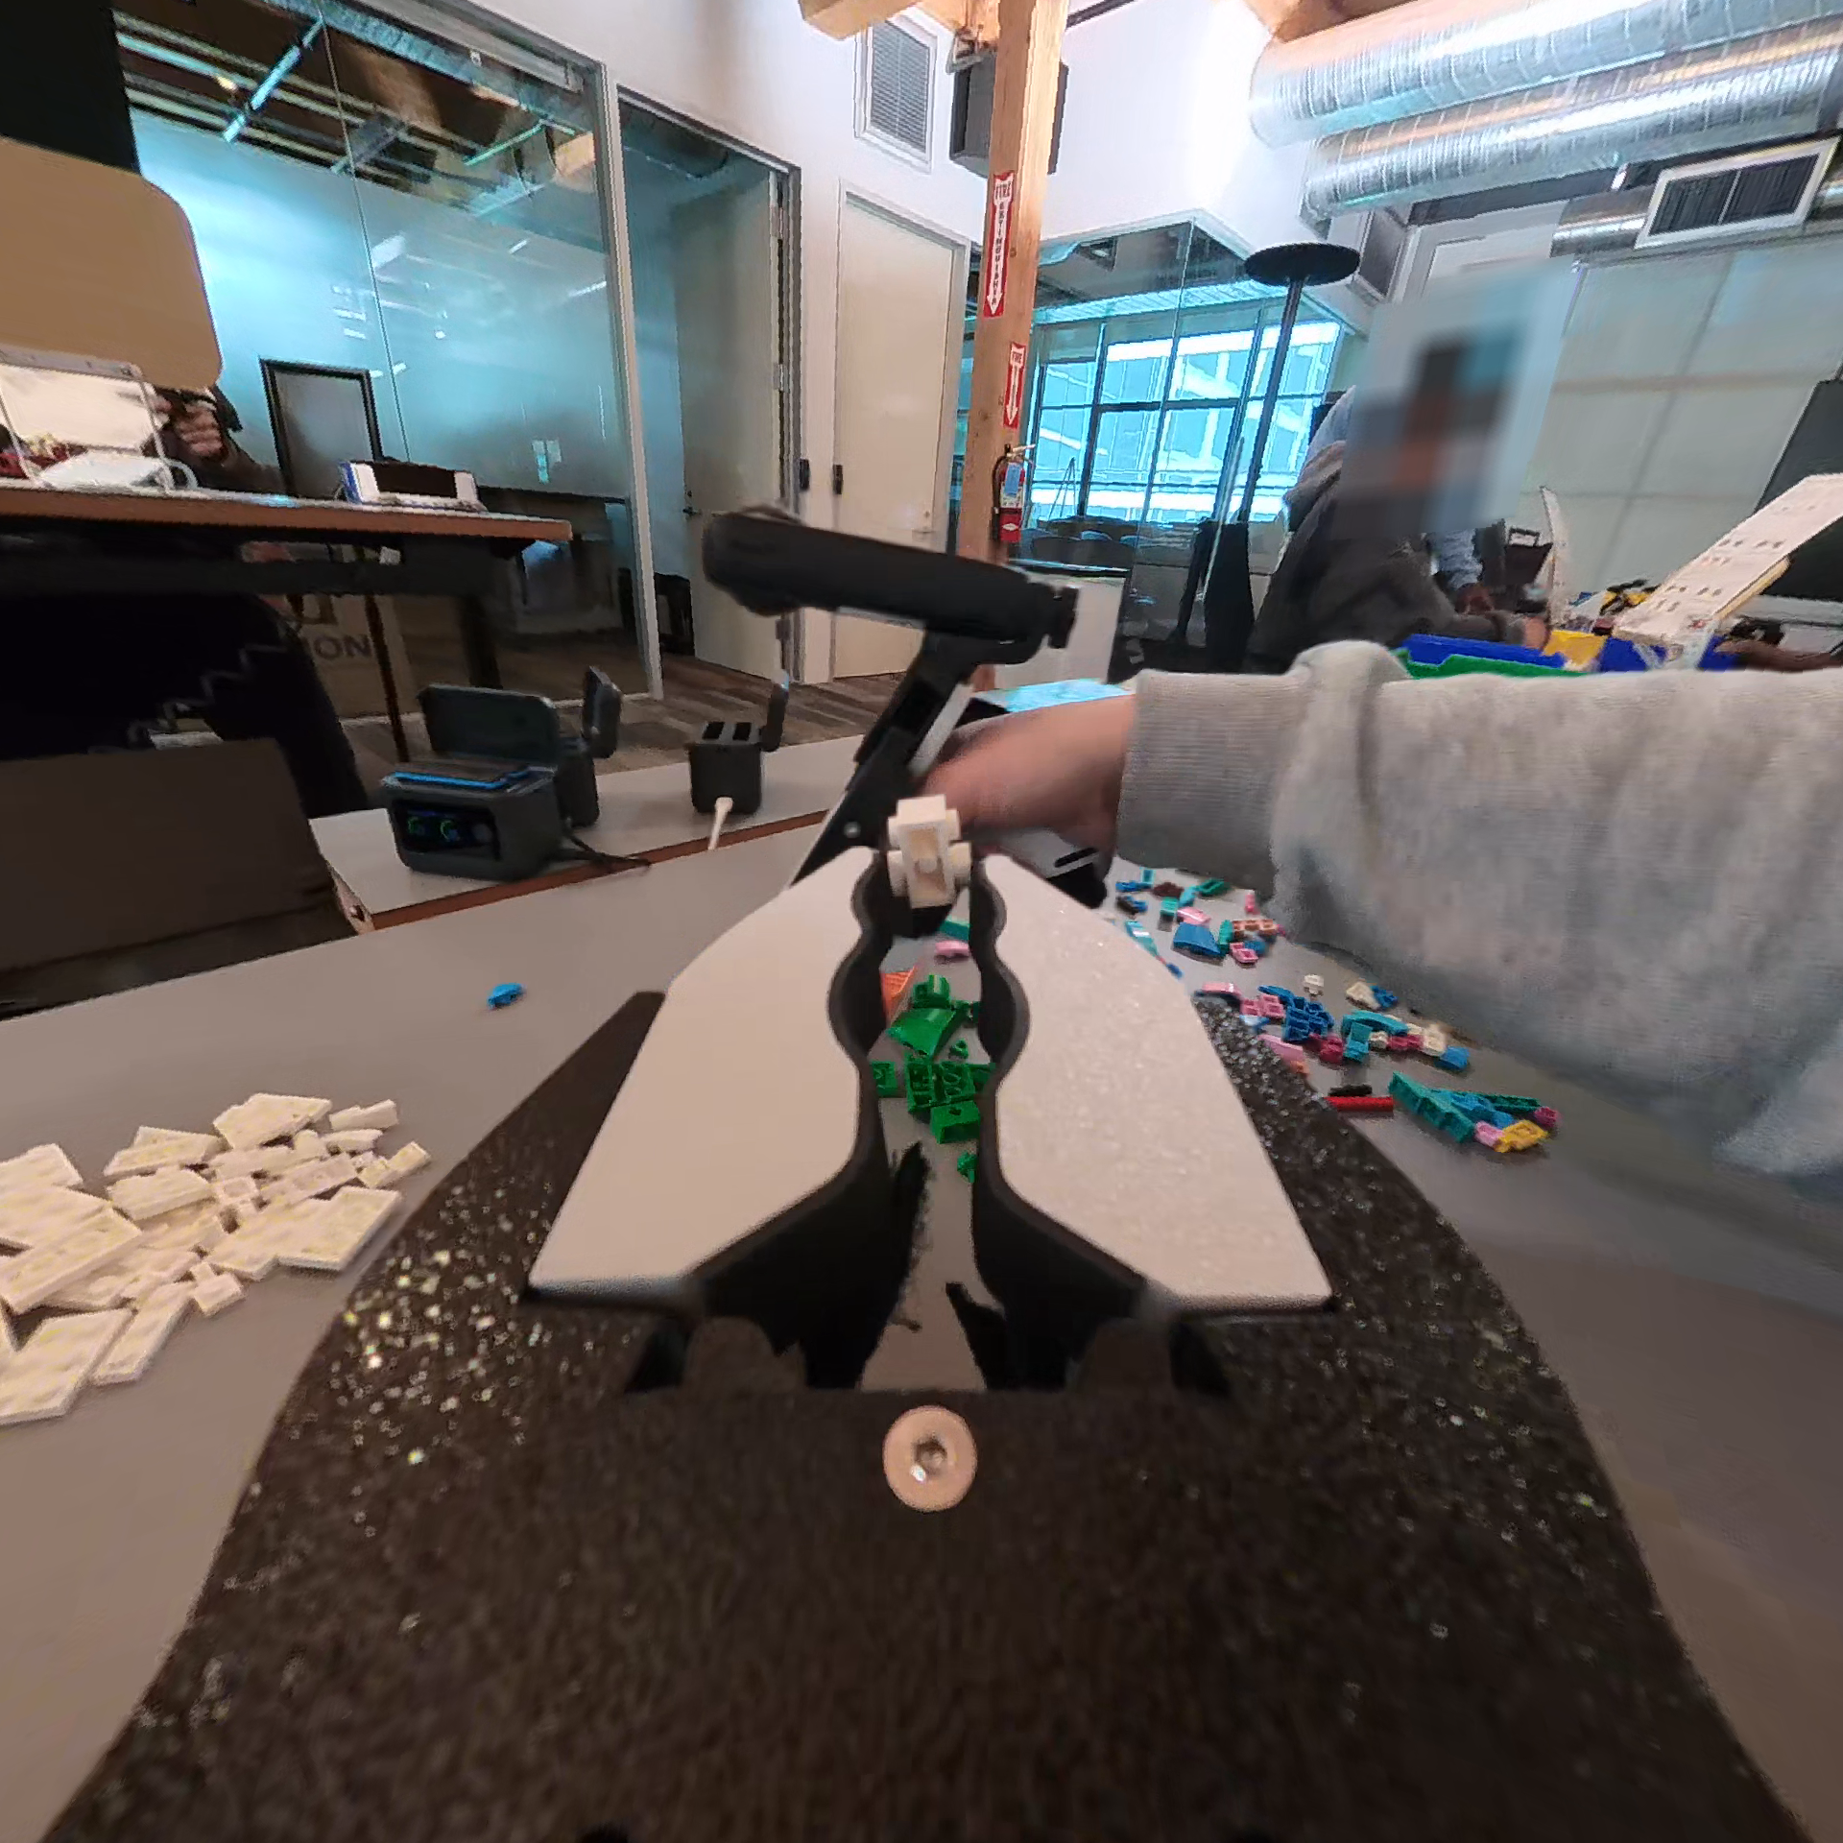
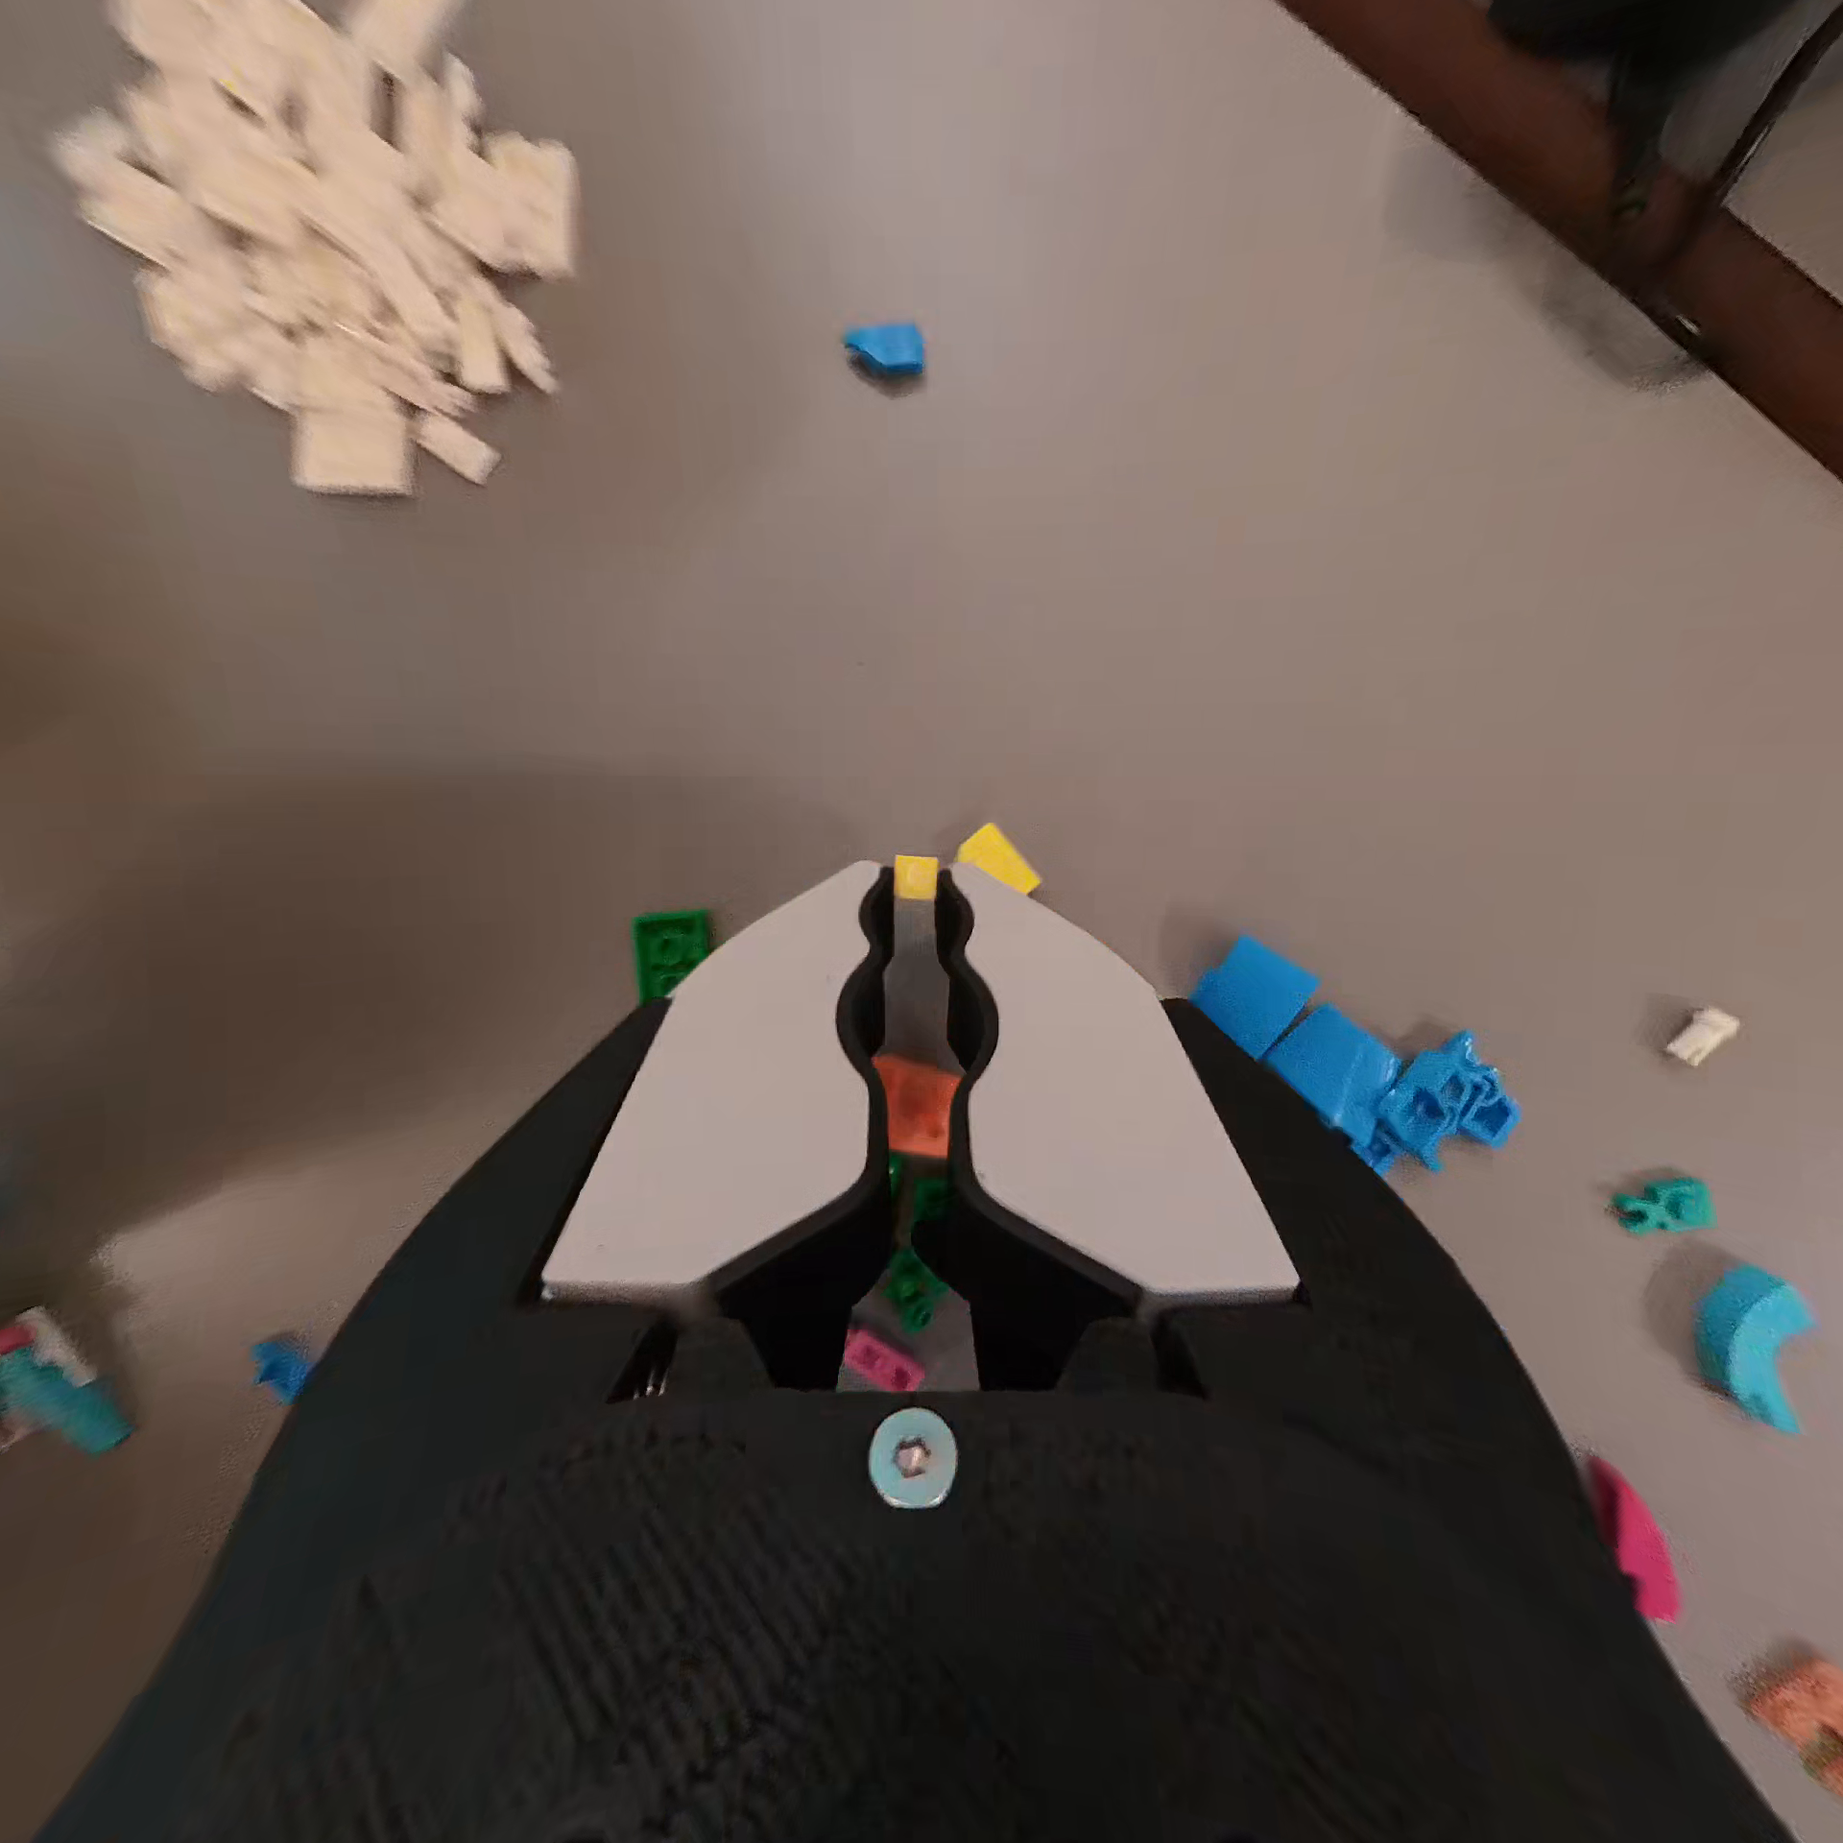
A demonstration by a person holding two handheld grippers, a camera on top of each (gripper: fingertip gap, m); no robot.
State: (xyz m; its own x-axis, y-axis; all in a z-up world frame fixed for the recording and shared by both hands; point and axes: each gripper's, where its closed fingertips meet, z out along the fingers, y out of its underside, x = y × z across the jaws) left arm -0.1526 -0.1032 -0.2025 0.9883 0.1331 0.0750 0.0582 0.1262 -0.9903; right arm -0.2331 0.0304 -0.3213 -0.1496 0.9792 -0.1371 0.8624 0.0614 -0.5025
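My left gripper (image 1: 927, 870) is shut on a small white brick assembly (image 1: 925, 848) and holds it at the fingertips, above the grey table (image 1: 299, 1007). Just behind it, a hand in a grey sleeve (image 1: 1446, 848) holds the right gripper's black frame (image 1: 888, 718). In the right wrist view my right gripper (image 2: 916, 876) is shut on a tiny yellow brick (image 2: 916, 880), low over the table (image 2: 1097, 598). A second yellow brick (image 2: 1000, 858) lies beside its right fingertip. An orange brick (image 2: 916, 1107) and green pieces lie below the fingers.
A pile of white plates (image 1: 180, 1227) lies at the left, also in the right wrist view (image 2: 319, 239). There are green bricks (image 1: 932, 1077), mixed blue and pink bricks (image 1: 1326, 1027), blue bricks (image 2: 1326, 1057) and a green plate (image 2: 670, 947). Charger boxes (image 1: 479, 798) stand behind. A brown table edge (image 2: 1596, 180) shows. The tips of one gripper are about 20 centimetres away from the tips of the other. My left tips are about 15 centimetres from the green plate (image 2: 670, 947), my right tips only 5 centimetres.
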